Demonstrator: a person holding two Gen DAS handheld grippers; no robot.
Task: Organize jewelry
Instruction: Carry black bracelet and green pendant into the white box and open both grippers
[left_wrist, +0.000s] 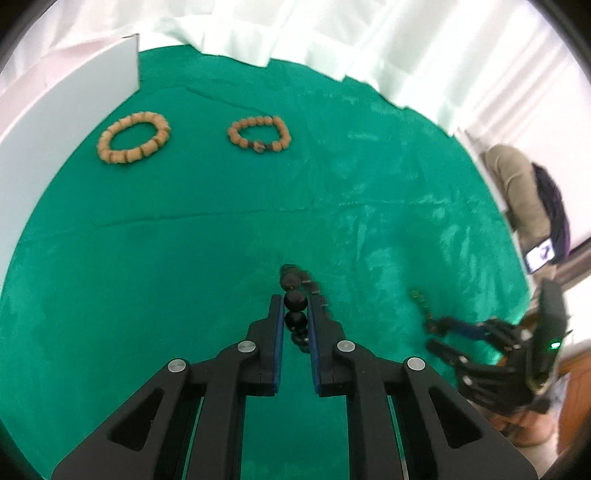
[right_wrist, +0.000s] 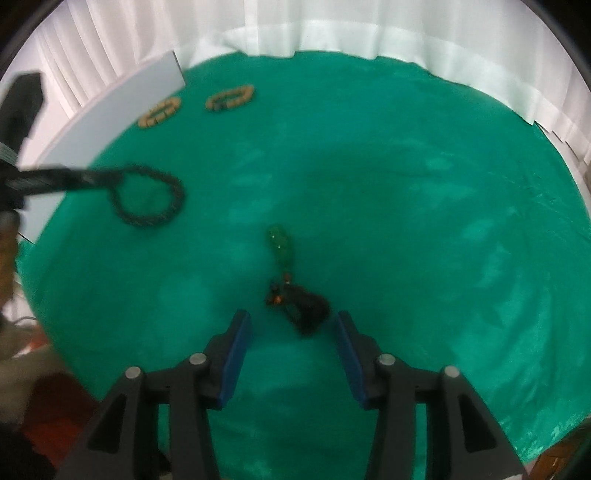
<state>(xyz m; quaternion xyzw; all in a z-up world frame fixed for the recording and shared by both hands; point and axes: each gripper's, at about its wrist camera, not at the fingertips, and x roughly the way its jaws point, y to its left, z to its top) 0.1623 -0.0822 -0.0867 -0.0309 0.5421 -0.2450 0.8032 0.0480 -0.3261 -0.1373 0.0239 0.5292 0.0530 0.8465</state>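
Left gripper (left_wrist: 295, 301): two matte black moulded fingers (left_wrist: 271, 332) lined with blue pads, carried on black linkage arms with triangular cut-outs and round silver pivot screws (four visible). Right gripper (right_wrist: 291, 325): identical build, black fingers (right_wrist: 231, 354) faced with blue pads, silver pivot screws on each link. Seen from the left wrist camera, its black housing bears a small green indicator light.

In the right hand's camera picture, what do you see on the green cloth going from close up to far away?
Right gripper → dark tassel → green beads → dark bracelet held by the left gripper → two tan bracelets → white curtain.
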